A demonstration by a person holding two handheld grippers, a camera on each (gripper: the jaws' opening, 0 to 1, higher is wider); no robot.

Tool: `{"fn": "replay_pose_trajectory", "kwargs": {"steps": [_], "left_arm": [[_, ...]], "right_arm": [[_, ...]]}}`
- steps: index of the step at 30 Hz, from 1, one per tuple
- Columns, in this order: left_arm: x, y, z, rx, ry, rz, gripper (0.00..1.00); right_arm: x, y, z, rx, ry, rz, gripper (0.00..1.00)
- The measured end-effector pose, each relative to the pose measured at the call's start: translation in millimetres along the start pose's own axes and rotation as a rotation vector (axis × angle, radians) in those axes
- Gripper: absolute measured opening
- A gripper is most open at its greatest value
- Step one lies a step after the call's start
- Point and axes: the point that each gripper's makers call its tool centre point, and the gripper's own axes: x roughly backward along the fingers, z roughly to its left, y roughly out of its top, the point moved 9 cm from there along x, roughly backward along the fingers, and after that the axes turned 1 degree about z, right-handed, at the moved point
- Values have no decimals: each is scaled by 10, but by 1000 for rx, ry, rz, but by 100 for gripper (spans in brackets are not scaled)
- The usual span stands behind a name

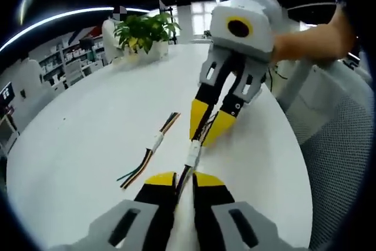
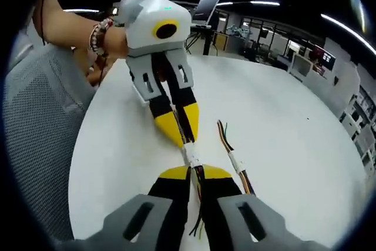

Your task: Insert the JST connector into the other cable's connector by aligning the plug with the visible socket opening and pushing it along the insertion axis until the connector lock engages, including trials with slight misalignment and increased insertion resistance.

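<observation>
Left gripper view: left gripper (image 1: 184, 179) has its jaws closed on a cable, wires running up out of the gap to the white JST connector (image 1: 193, 153) just ahead of the tips. Right gripper (image 1: 210, 123) comes in from the top right, jaws closed on the wires at the far end of that same white piece. The two grippers face each other nearly tip to tip, with the connector between them, held just above the white bench (image 1: 88, 139). Connector long axis runs roughly along the line joining the two jaw pairs, so push direction is straight toward each other. A spare cable (image 1: 154, 149) with its own white connector lies loose on the bench to the left, apart from both grippers. Potted plant (image 1: 144, 30) at the far edge.

Right gripper view: same thing mirrored. Right gripper (image 2: 195, 173) pinched on dark wires, left gripper (image 2: 179, 126) opposite, white connector (image 2: 191, 156) bridging the gap. The spare cable (image 2: 235, 160) lies just beside the right jaws. A hand with a bead bracelet (image 2: 100, 34) holds the left gripper.

Judgement: the white piece reads as one body, so plug looks at least partly in the socket. Can't tell whether the lock has caught; seam too small to resolve. Both grippers equally near. Next move likely a short axial squeeze, keeping both wire ends collinear to avoid cocking the plug.
</observation>
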Motion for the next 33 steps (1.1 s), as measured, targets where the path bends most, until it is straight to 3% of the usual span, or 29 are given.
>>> {"fn": "replay_pose_trajectory", "kwargs": {"steps": [5, 10, 24, 31, 33], "left_arm": [[28, -80, 37, 29, 18, 24, 8], [40, -78, 77, 124, 21, -35, 9], [28, -132, 75, 158, 20, -31, 9], [37, -145, 86, 164, 27, -26, 10], [35, -114, 79, 199, 19, -61, 17]], "right_arm": [[-7, -35, -66, 5, -50, -12, 4], [-23, -62, -106, 48, -85, -3, 4], [-100, -125, -111, 53, -102, 11, 4], [-74, -135, -149, 2, -137, -8, 15], [-55, -130, -169, -17, -144, -18, 17]]}}
